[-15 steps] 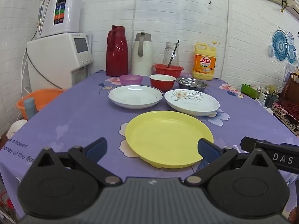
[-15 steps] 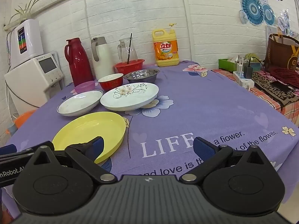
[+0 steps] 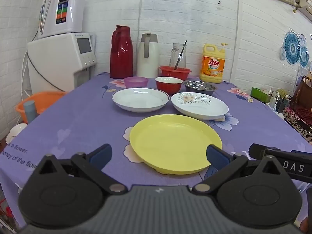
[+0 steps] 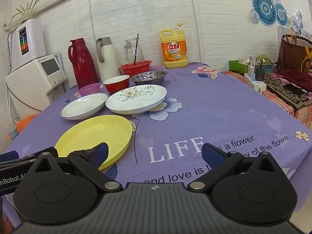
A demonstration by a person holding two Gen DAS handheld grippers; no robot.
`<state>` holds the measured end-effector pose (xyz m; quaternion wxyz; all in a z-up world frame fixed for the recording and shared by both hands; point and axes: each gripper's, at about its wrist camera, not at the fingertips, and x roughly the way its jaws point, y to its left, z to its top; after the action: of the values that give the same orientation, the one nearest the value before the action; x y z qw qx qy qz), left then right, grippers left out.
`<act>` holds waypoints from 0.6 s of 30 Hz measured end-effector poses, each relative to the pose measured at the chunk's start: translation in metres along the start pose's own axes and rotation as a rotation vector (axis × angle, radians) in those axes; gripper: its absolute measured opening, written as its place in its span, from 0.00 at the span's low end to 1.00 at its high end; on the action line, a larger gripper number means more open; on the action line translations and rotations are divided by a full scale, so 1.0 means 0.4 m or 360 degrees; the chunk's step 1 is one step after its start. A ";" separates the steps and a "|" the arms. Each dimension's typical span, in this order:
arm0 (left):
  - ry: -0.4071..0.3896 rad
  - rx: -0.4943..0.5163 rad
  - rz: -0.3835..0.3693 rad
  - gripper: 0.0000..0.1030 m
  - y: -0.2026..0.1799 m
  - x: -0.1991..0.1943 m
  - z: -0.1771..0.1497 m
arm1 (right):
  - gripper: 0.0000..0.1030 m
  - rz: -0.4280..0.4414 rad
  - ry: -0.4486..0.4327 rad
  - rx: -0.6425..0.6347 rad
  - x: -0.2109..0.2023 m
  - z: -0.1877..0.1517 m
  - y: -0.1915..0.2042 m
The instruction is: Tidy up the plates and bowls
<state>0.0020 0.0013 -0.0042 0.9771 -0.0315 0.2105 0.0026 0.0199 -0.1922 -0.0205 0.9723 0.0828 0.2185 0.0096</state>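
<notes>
A yellow plate (image 3: 175, 143) (image 4: 95, 134) lies nearest on the purple tablecloth. Behind it lie a plain white plate (image 3: 140, 99) (image 4: 84, 105) and a flowered white plate (image 3: 199, 105) (image 4: 136, 98). Further back stand a pink bowl (image 3: 136, 81) (image 4: 89, 88), a red bowl (image 3: 168, 84) (image 4: 116, 83) and a steel bowl (image 3: 199, 87) (image 4: 149, 77). My left gripper (image 3: 159, 156) is open and empty at the yellow plate's near edge. My right gripper (image 4: 154, 153) is open and empty, right of that plate.
At the table's back stand a red thermos (image 3: 121, 52), a white thermos (image 3: 148, 56), a red basket with a glass jug (image 3: 175, 72) and a yellow detergent bottle (image 3: 213, 64). A water dispenser (image 3: 60, 58) stands left. A cluttered side table (image 4: 282, 85) is right.
Both views have shifted very slightly; the grippers stay open and nothing on the table has moved.
</notes>
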 end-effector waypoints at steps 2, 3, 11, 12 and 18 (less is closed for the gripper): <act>0.0000 -0.0005 0.0000 1.00 0.000 0.000 -0.001 | 1.00 -0.0002 0.0001 -0.0004 -0.001 -0.006 0.007; 0.0001 -0.0006 0.0000 1.00 0.001 0.000 -0.001 | 1.00 -0.0004 0.0000 -0.0007 0.000 -0.005 0.009; 0.0018 -0.0026 -0.0007 1.00 0.006 0.003 0.000 | 1.00 -0.0005 0.0004 -0.0009 0.003 -0.004 0.009; 0.0018 -0.0026 -0.0006 1.00 0.006 0.003 -0.001 | 1.00 -0.0005 0.0004 -0.0008 0.002 -0.004 0.009; 0.0017 -0.0032 -0.0007 1.00 0.010 0.006 -0.001 | 1.00 -0.0006 0.0006 -0.0009 0.001 0.001 0.007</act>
<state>0.0037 0.0052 -0.0058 0.9756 -0.0418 0.2156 0.0024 0.0206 -0.1897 -0.0200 0.9721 0.0794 0.2206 0.0085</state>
